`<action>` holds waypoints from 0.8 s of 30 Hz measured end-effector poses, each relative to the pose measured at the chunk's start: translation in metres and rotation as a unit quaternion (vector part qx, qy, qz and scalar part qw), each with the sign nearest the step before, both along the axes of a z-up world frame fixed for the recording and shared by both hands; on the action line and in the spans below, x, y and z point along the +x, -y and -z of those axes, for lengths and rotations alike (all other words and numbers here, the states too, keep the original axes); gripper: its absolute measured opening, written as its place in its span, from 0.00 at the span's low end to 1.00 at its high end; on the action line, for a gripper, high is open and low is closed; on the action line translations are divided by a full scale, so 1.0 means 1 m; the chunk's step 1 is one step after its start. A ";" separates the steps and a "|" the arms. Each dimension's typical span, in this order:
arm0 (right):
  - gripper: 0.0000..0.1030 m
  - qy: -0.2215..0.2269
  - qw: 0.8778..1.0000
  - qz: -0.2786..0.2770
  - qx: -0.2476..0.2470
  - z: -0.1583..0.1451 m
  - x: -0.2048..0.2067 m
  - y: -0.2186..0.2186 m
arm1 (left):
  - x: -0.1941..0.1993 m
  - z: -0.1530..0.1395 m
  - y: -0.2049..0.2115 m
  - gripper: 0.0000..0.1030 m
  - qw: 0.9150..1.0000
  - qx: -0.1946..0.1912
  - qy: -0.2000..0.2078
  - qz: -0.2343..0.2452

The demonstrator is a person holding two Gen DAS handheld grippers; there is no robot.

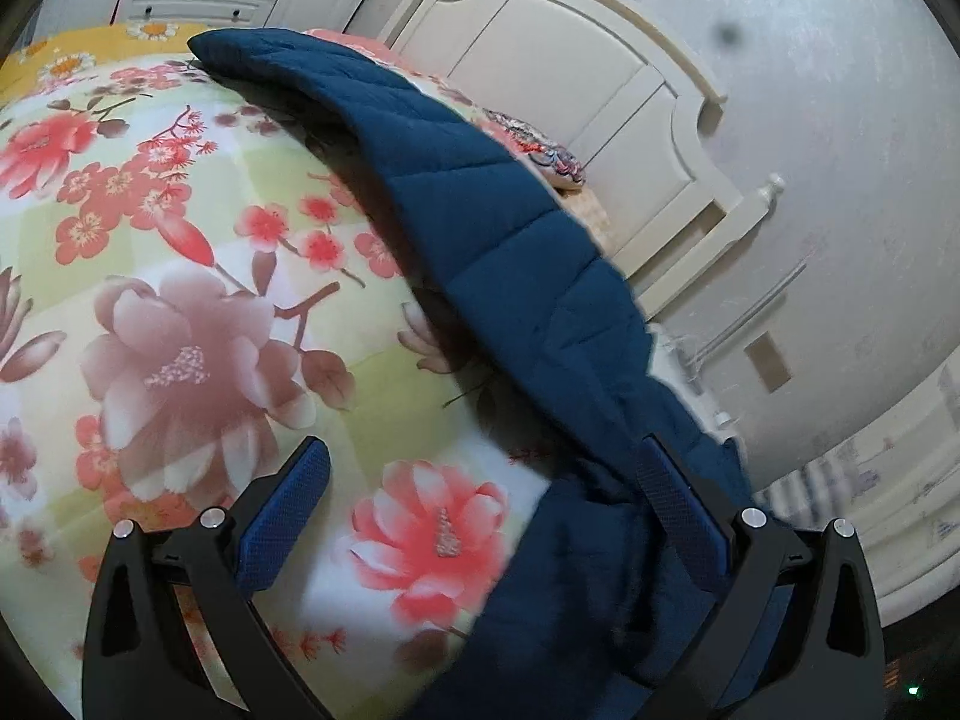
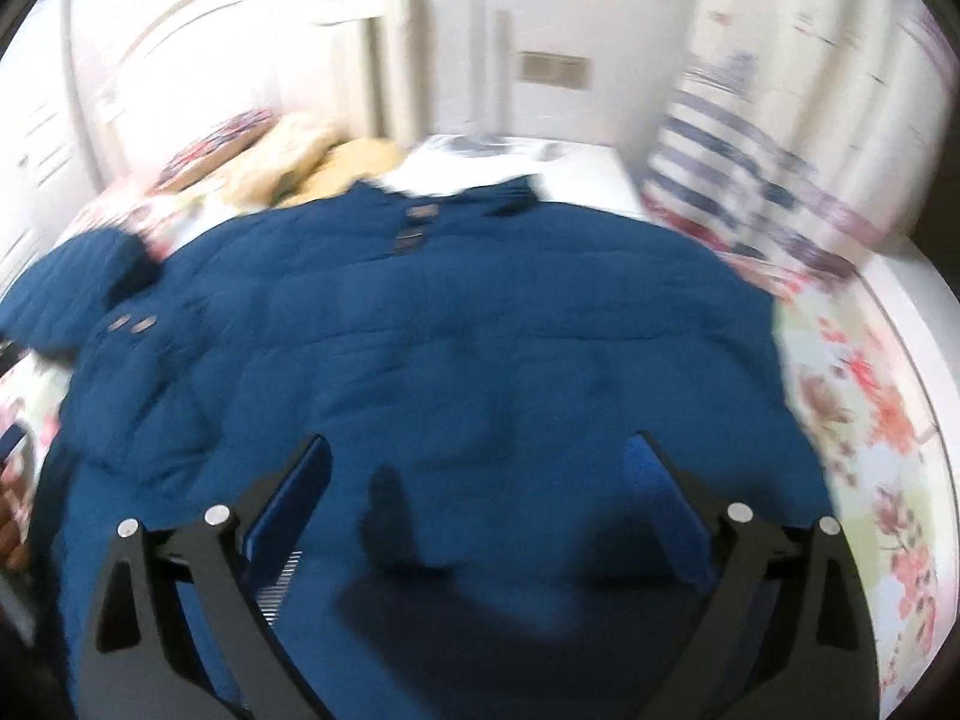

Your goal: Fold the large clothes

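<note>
- Lying spread across the bed, the blue quilted coat covers most of the floral sheet; its collar end points toward the headboard.
- One padded sleeve arches up off the sheet in the left view, its near end bunched by the left gripper.
- Left gripper: jaws spread wide, the sleeve lying against the right-hand finger but not pinched.
- Right gripper: jaws spread, hovering over the coat's body, holding nothing; that view is blurred.
- Step, as I judge it: bringing a sleeve inward across the body, an early fold.
- Next calls for closing the left jaws on the sleeve and laying it flat over the body.
</note>
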State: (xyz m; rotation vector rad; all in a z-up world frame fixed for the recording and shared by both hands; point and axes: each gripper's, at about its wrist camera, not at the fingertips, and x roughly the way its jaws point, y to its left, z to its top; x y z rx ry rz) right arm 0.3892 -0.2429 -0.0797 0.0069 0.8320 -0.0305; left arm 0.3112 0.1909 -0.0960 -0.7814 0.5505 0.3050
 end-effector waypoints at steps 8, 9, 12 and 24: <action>0.93 -0.017 0.992 0.119 0.038 0.023 -0.006 0.094 | 0.003 -0.049 0.008 0.96 0.993 0.081 0.008 0.091; 0.94 -0.010 0.993 0.115 0.035 0.022 -0.010 0.092 | 0.006 -0.046 -0.011 0.96 0.996 0.054 0.000 0.075; 0.94 -0.003 0.994 0.100 0.046 0.024 -0.009 0.087 | 0.005 -0.036 -0.058 0.94 0.999 -0.018 -0.015 0.032; 0.98 -0.023 0.994 0.101 0.018 0.041 0.006 0.070 | 0.052 -0.036 0.125 0.94 0.954 0.112 -0.016 0.277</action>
